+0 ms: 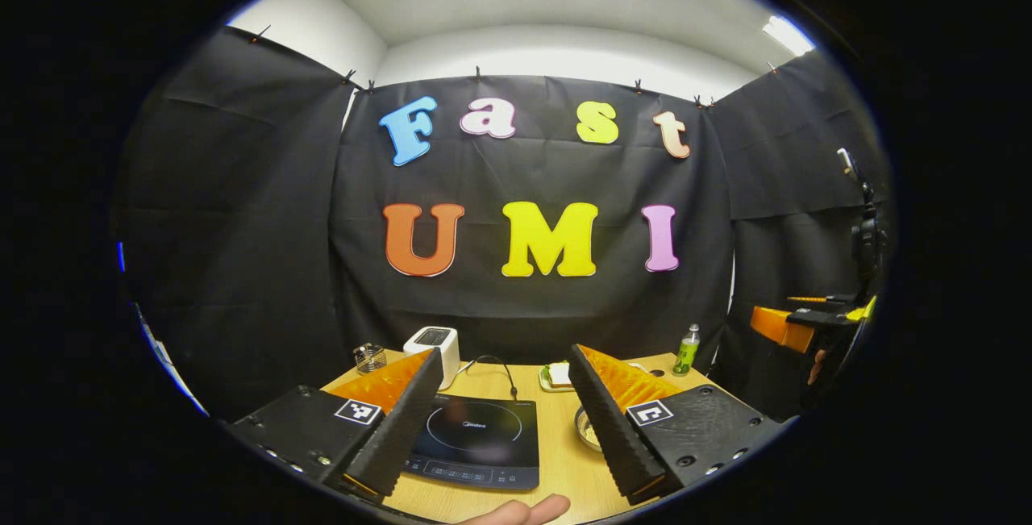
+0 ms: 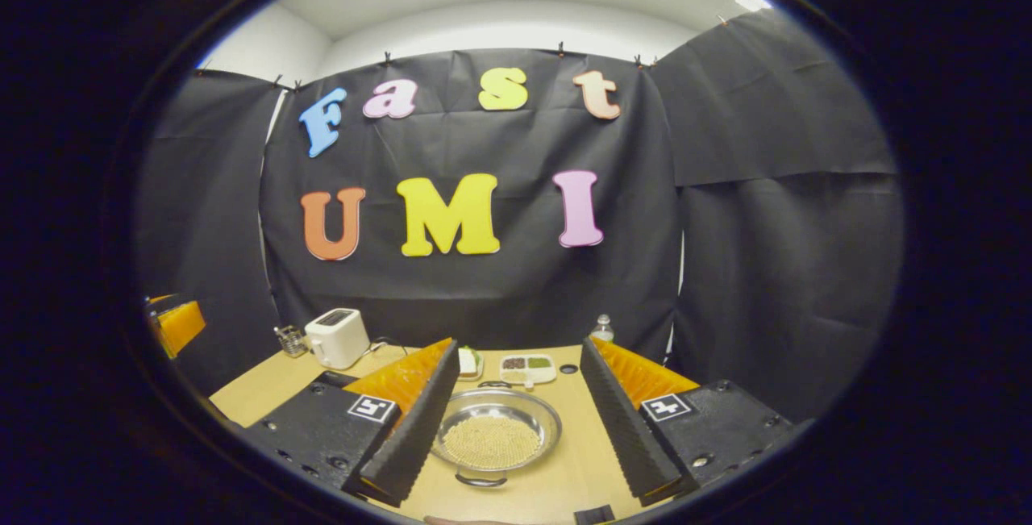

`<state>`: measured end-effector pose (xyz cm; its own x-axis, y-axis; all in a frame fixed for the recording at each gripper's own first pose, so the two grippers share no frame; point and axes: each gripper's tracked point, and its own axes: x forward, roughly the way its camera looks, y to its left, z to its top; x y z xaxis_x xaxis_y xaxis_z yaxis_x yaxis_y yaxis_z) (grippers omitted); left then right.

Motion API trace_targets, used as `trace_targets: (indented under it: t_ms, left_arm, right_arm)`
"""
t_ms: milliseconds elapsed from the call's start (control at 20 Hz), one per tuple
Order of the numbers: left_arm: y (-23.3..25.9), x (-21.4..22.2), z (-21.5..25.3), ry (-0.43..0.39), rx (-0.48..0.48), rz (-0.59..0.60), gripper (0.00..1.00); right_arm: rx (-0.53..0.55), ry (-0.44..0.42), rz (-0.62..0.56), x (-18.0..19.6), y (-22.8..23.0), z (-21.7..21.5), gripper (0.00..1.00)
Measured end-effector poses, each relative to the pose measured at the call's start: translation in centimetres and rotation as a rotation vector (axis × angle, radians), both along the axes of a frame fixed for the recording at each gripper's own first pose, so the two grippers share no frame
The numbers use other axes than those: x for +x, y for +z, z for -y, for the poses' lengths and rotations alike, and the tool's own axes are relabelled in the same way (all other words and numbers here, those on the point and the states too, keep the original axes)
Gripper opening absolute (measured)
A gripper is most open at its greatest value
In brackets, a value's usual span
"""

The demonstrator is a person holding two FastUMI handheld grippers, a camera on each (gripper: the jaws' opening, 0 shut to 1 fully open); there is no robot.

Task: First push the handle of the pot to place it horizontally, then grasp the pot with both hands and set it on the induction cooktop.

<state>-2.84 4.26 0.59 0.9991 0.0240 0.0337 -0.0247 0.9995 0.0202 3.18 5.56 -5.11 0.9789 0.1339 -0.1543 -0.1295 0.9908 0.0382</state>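
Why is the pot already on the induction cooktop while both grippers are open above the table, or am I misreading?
One thing is off: the pot is not on the induction cooktop. The right gripper view shows it on the bare wooden table, between the open right gripper's fingers. In the left gripper view the cooktop's glass is empty, under the open left gripper.

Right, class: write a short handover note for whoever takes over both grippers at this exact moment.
Left gripper: jaws open, holding nothing, above the black glass induction cooktop.
Right gripper: jaws open, holding nothing, facing the round steel pot of pale grains on the wooden table.
Pot's loop handles lie near and far, not sideways.
Done: nothing visible.
Left: push a handle until horizontal, grasp with both, set pot on cooktop.
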Motion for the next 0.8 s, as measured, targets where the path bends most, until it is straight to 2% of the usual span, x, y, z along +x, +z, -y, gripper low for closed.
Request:
trace_targets:
  t_ms: [50, 300, 400, 450, 500, 650, 700, 750, 800]
  left_arm:
    - [-0.3, 0.0, -0.1, -0.003, -0.004, -0.001, 0.95]
    - [-0.9, -0.6, -0.9, -0.003, -0.001, -0.003, 0.95]
    - [-1.2, -0.5, -1.4, 0.006, -0.002, -0.002, 0.95]
    - [-1.3, -0.5, -1.6, 0.009, -0.006, -0.003, 0.95]
    - [-1.5, -0.4, -1.8, 0.009, -0.009, -0.005, 0.95]
    - [-2.0, -0.6, -2.2, 0.013, -0.004, -0.01, 0.95]
    - [-2.1, -0.7, -2.3, 0.015, -0.001, -0.011, 0.95]
    - [-2.2, -0.7, -2.4, 0.016, 0.0, -0.012, 0.95]
    - [-2.3, -0.7, -2.4, 0.015, -0.001, -0.012, 0.95]
  right_arm:
    - [0.001, 0.005, -0.027, 0.4, -1.0, -0.4, 0.94]
    - [0.015, 0.042, -0.184, 2.4, -6.5, -3.2, 0.55]
    - [0.024, 0.055, -0.24, 3.1, -8.7, -4.3, 0.5]
    - [0.024, 0.063, -0.265, 3.4, -9.7, -4.9, 0.53]
    - [0.014, 0.071, -0.292, 3.6, -10.9, -5.5, 0.51]
    - [-0.027, 0.087, -0.374, 4.2, -14.0, -6.9, 0.3]
    - [-0.033, 0.098, -0.405, 4.2, -15.2, -7.4, 0.15]
    - [-0.04, 0.106, -0.438, 4.2, -16.3, -7.9, 0.16]
    - [-0.046, 0.117, -0.478, 3.9, -17.6, -8.5, 0.09]
